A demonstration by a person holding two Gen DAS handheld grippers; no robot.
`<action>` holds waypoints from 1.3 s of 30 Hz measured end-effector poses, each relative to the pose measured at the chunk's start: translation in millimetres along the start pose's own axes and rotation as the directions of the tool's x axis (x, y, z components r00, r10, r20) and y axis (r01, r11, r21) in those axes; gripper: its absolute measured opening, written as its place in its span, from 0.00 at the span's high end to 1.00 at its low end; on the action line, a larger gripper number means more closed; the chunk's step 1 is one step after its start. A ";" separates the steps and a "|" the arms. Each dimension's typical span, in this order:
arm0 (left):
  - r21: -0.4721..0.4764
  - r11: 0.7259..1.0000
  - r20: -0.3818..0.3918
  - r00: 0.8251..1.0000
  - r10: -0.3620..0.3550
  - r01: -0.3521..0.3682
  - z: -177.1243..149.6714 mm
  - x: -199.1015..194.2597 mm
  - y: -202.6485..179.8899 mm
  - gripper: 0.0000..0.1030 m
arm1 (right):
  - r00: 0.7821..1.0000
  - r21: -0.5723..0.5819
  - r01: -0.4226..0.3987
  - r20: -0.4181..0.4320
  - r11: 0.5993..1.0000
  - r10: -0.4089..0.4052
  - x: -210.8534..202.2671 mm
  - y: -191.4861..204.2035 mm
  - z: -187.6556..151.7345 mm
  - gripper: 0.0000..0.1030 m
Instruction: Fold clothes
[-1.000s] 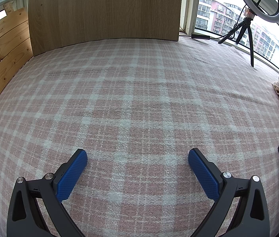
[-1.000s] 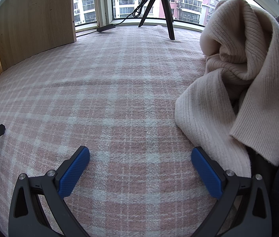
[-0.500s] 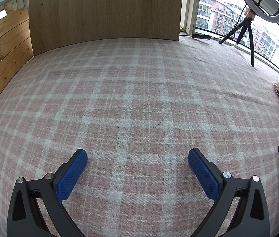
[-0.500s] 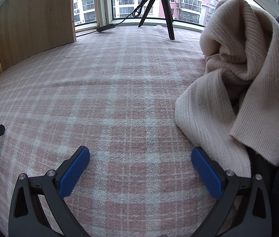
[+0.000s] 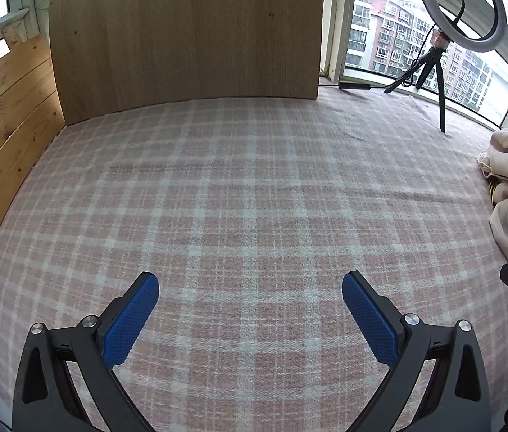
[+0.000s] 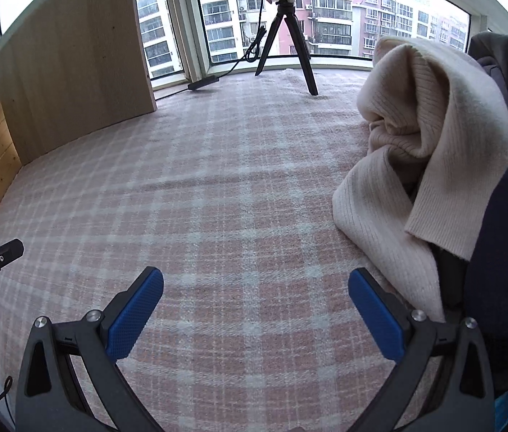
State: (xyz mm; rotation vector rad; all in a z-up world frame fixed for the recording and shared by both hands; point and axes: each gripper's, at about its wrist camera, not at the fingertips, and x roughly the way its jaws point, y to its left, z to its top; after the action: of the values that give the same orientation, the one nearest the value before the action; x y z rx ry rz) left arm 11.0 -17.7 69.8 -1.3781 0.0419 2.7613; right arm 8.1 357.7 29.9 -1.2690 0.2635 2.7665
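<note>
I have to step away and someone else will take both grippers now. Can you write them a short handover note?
Left gripper: open, empty, over the bare plaid cover.
Right gripper: open, empty; its right finger is just short of the cream knit sweater.
The sweater lies crumpled in a heap at the right edge of the cover, with darker clothes beside it.
Done: nothing folded yet.
Left: pull the sweater onto the open cover, spread it flat, fold it; then probably the other clothes.

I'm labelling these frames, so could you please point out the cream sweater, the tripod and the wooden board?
cream sweater (image 6: 434, 136): right wrist view, ribbed upper fold.
tripod (image 6: 306, 61): right wrist view, its right-hand leg.
wooden board (image 5: 185, 36): left wrist view, middle of its face.
</note>
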 end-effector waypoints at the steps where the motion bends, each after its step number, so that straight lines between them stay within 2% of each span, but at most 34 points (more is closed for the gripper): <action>1: 0.007 1.000 0.018 1.000 -0.004 0.004 4.7 -10.7 2.2 0.01 | 1.000 0.011 -0.009 0.013 1.000 0.009 -8.6 -0.7 2.8 0.00; 6: 0.035 0.999 0.097 0.995 -0.029 0.026 28.0 -65.0 13.1 0.01 | 0.994 0.075 -0.021 0.106 0.997 0.013 -59.9 -18.1 20.0 0.00; 12: 0.060 0.997 0.194 0.979 -0.056 0.045 57.2 -117.8 22.6 0.01 | 0.973 0.167 0.036 0.219 0.985 -0.073 -123.8 -60.1 30.2 0.00; 16: 0.063 0.996 0.255 0.964 -0.082 0.068 72.3 -143.2 20.7 0.01 | 0.943 0.228 0.135 0.270 0.964 -0.196 -163.5 -99.4 29.7 0.00; 20: 0.081 0.991 0.281 0.951 -0.128 0.109 83.2 -150.3 5.2 0.01 | 0.907 0.305 0.209 0.295 0.929 -0.301 -200.6 -143.6 21.4 0.00; 24: 0.125 0.981 0.281 0.943 -0.181 0.151 88.5 -148.8 -24.4 0.01 | 0.888 0.376 0.235 0.293 0.896 -0.356 -226.1 -186.5 15.7 0.00; 28: 0.175 0.964 0.270 0.932 -0.241 0.199 90.8 -149.4 -55.9 0.01 | 0.883 0.366 0.232 0.311 0.901 -0.353 -233.9 -203.3 27.7 0.00; 32: 0.207 0.953 0.273 0.922 -0.275 0.223 92.0 -156.2 -78.2 0.01 | 0.886 0.261 0.251 0.326 0.932 -0.330 -226.7 -198.9 55.8 0.00; 35: 0.223 0.952 0.283 0.921 -0.269 0.210 92.3 -160.4 -87.3 0.01 | 0.899 0.161 0.257 0.322 0.953 -0.297 -206.9 -186.3 78.3 0.00; 39: 0.218 0.961 0.288 0.930 -0.227 0.167 92.6 -160.1 -85.4 0.01 | 0.909 0.062 0.307 0.275 0.950 -0.312 -164.6 -172.5 111.3 0.00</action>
State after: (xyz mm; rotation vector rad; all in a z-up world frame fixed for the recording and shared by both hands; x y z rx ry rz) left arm 38.4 66.1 253.4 -0.8403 0.1400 2.6845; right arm 58.5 547.2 205.3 -0.8107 0.0558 2.6125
